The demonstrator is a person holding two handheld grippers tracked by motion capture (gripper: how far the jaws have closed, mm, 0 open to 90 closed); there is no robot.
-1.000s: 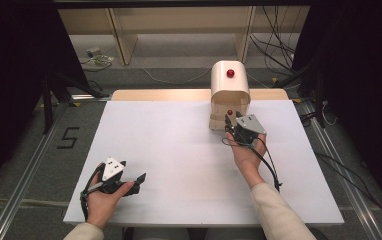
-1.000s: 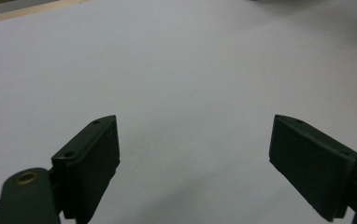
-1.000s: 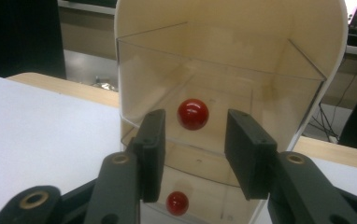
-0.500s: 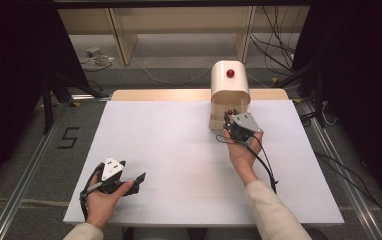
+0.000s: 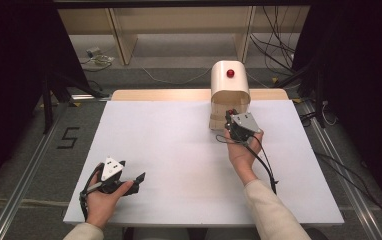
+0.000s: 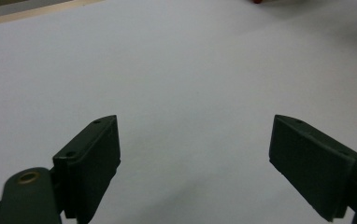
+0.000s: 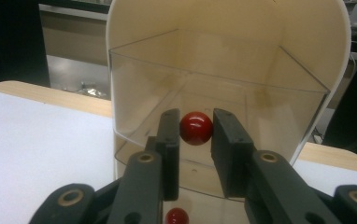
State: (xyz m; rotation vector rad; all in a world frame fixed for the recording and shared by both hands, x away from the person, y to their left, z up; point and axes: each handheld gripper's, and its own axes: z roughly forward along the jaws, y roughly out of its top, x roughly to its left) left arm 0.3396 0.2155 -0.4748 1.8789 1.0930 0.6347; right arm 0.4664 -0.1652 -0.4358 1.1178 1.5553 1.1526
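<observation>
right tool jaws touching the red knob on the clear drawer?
Touching. In the right gripper view both jaws of the right tool press against the sides of the red knob on the clear drawer, no gap visible.

Table [image 5: 179, 150]: white top, with a pale wooden strip [image 5: 159, 95] along the far edge. Floor [image 5: 24, 150]: grey, with a dark "5" [image 5: 68, 137] marked on it left of the table. Metal rails [image 5: 16, 197] run along the floor on both sides. Beyond the table stands a light wooden shelf frame [image 5: 179, 30]. Loose black cables [image 5: 279, 30] lie at far right; a small pale device with cords [image 5: 95, 54] sits at far left. Dark curtains [image 5: 9, 60] close off both sides. Lighting is even across the table top.
</observation>
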